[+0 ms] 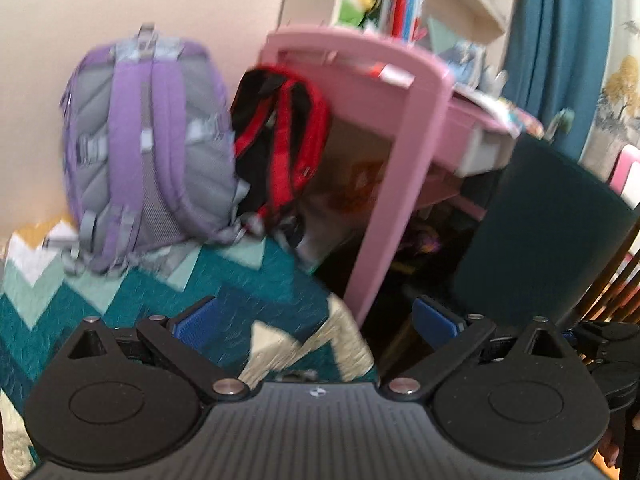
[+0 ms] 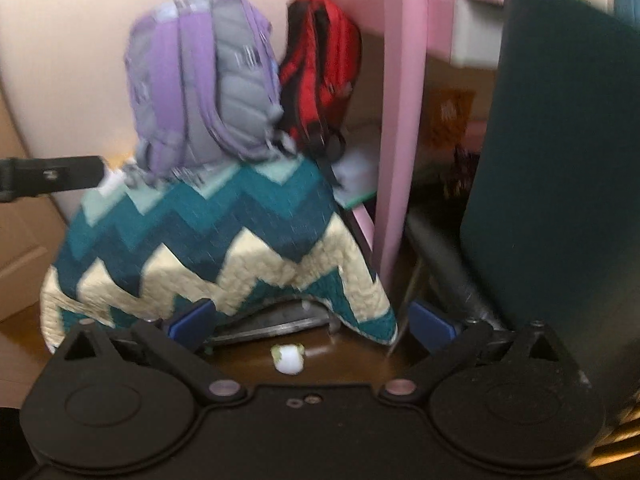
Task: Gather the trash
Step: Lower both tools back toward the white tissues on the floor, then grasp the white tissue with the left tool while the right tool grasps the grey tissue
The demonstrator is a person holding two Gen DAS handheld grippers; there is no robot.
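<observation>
Right claw (image 2: pixel 310 326) gapes wide, holding nothing, above the wad (image 2: pixel 289 357) on the floor, just ahead between its fingers. Approach step; next, lower and close. Left claw (image 1: pixel 314 320) likewise released, over the quilt (image 1: pixel 168 296).

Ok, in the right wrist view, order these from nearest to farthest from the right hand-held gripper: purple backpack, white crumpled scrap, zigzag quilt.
1. White crumpled scrap: on the floor, between the open fingers of the right hand-held gripper.
2. Zigzag quilt: draped just beyond, centre-left.
3. Purple backpack: atop the quilt, against the wall.
</observation>
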